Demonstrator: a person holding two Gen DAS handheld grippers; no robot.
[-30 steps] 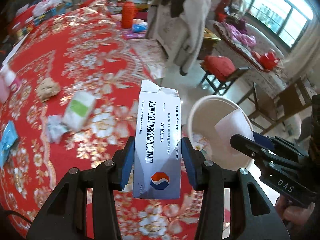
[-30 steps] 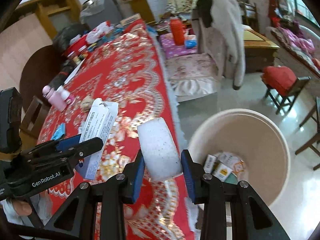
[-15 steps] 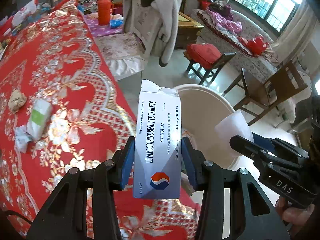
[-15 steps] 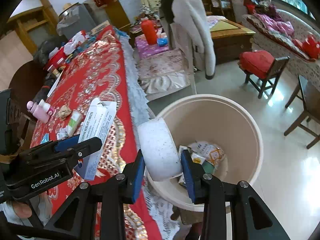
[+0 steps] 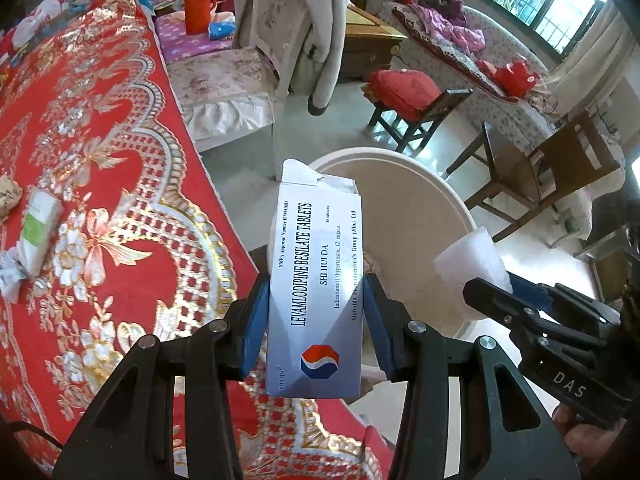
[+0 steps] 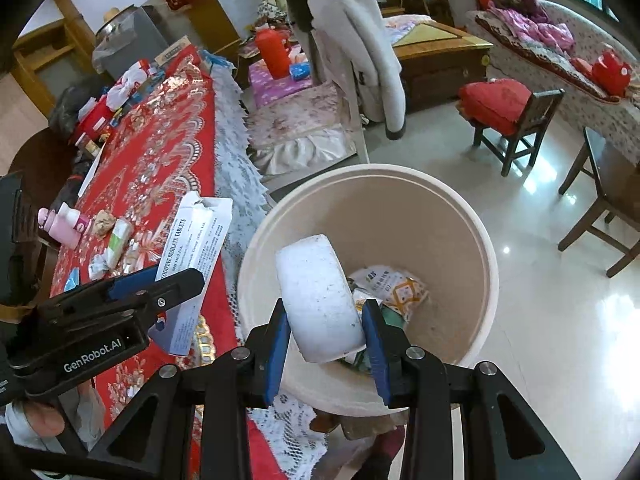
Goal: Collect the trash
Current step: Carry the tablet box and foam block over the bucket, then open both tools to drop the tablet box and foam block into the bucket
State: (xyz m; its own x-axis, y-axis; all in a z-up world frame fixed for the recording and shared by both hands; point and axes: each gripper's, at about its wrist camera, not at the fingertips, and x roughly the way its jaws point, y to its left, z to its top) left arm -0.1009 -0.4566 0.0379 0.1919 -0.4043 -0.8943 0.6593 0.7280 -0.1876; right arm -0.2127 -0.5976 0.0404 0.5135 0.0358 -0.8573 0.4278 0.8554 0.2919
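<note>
Both tongs have shifted off the tabletop edge toward the bin (image 6: 472, 216). Left tongs (image 5: 316, 320) clamp the tablet box (image 5: 318, 280) upright at the bin's rim. Right tongs (image 6: 325, 330) pinch the white foam cup (image 6: 320, 300) over the bin's opening.

This is a lived-in home, a combined sitting and dining room. A table (image 5: 100, 200) wears a red cloth with gold floral embroidery, a grey-white fleece coat (image 6: 360, 40) hangs over a chair, a red cushion (image 6: 496, 100) sits on a small dark wooden stool, a patterned sofa (image 5: 460, 52) holds heaped clothes under a window, and the tiled floor (image 6: 540, 280) shines.
</note>
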